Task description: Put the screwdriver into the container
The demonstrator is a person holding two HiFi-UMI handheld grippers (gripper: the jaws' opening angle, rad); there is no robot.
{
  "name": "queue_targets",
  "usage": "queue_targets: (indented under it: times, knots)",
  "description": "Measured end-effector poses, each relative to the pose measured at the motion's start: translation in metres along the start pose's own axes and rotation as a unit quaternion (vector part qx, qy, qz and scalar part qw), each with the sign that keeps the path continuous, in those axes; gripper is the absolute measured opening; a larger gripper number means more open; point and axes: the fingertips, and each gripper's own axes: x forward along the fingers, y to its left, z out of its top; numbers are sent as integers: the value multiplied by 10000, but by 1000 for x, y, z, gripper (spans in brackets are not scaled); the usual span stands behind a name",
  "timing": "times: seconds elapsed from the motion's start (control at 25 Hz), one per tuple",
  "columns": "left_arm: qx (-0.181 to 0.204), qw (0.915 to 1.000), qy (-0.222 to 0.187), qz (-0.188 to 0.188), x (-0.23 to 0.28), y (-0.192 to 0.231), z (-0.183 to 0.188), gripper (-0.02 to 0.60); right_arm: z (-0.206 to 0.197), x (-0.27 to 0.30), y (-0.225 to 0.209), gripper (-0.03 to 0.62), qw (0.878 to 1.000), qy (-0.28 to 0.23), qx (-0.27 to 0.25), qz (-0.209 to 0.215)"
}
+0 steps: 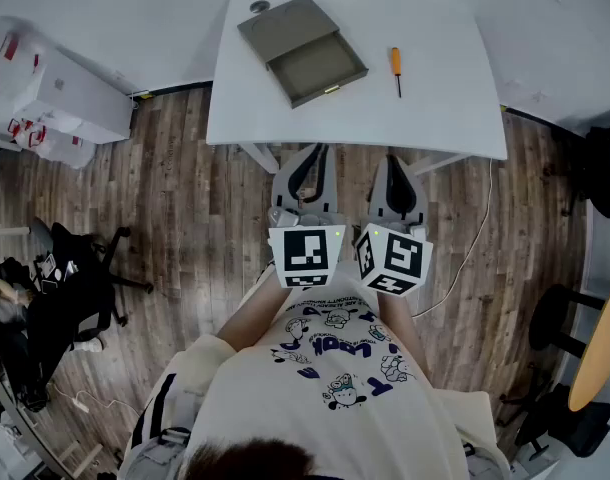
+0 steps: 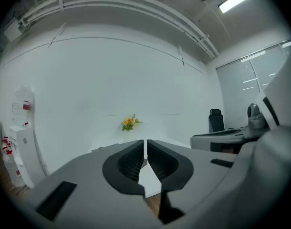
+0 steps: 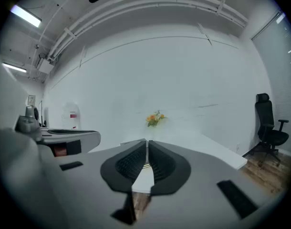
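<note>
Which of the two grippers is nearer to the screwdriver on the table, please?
Right. The right gripper is off the table's near edge, roughly in line with the screwdriver; the left gripper sits beside it, farther left, in line with the grey container instead.

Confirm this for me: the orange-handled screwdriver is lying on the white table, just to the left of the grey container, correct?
Not quite. The screwdriver is lying on the white table, but to the right of the grey container, not the left. The head view shows it.
</note>
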Motion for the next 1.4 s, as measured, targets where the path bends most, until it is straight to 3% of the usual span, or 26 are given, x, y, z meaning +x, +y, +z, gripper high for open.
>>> queue_targets:
  times: [0.6,1.4]
  knots:
    - [-47,10000,73,-5,17,21,-3,32,-1,24,2,37,9999,-7,76,-107]
    - [-45,9985,158,-530,86,74,-12,28,-13,101,7,38,9960,131,486,-736]
